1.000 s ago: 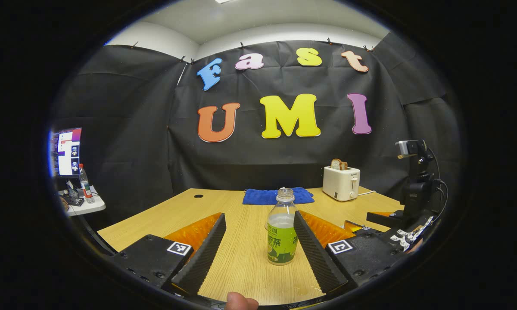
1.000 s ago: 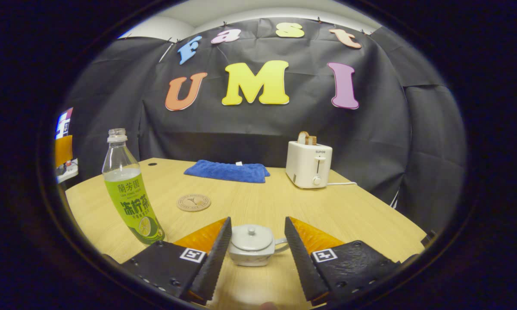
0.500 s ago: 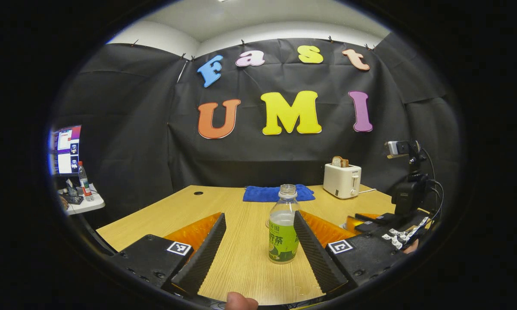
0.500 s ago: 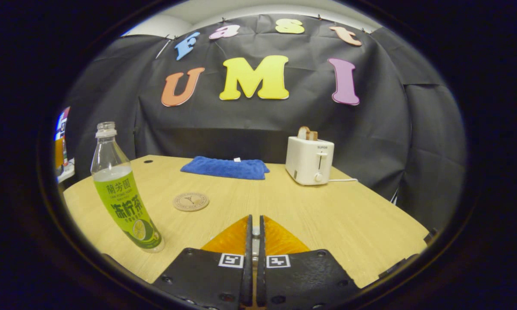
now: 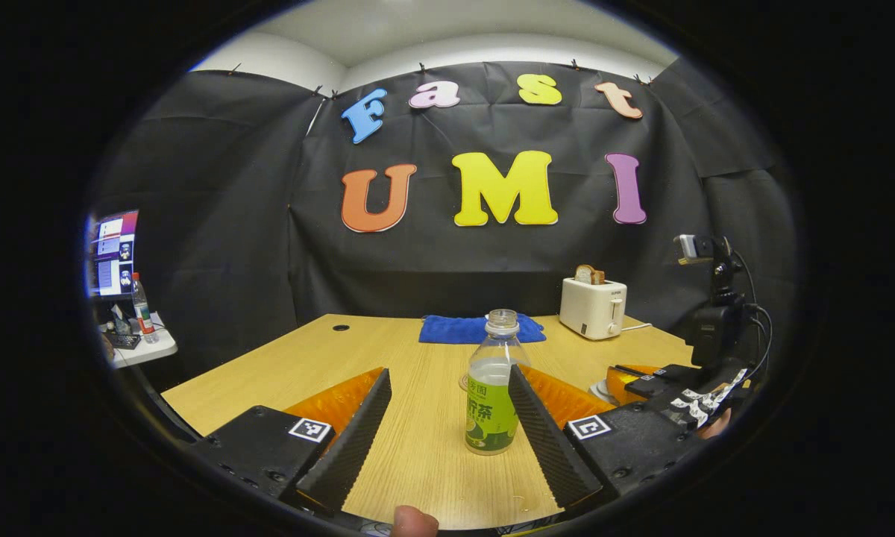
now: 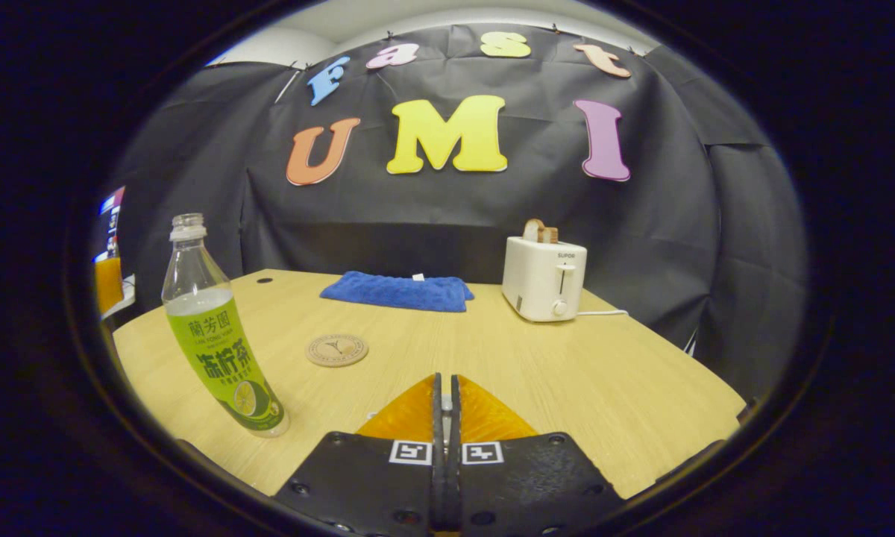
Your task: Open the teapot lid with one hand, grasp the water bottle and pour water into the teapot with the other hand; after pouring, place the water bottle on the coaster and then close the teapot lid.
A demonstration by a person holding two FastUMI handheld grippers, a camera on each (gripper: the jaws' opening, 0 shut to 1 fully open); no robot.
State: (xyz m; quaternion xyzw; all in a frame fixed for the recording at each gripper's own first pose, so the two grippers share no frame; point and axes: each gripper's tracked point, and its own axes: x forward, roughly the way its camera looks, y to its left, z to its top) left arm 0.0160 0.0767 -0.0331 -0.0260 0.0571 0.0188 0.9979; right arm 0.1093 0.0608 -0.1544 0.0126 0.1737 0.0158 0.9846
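Wooden table [image 6: 567, 373] fills the booth, with a blue towel [image 6: 395, 291] and a white toaster [image 6: 543, 277] at its far edge. An uncapped water bottle [image 5: 490, 388] stands upright between the widely spread fingers of the left gripper [image 5: 447, 429], touching neither. Right gripper [image 6: 444, 447] has its fingers pressed nearly together on a small pale knob, seemingly the teapot lid's; the teapot itself is hidden. Beyond lies the round coaster [image 6: 336, 349], bare.
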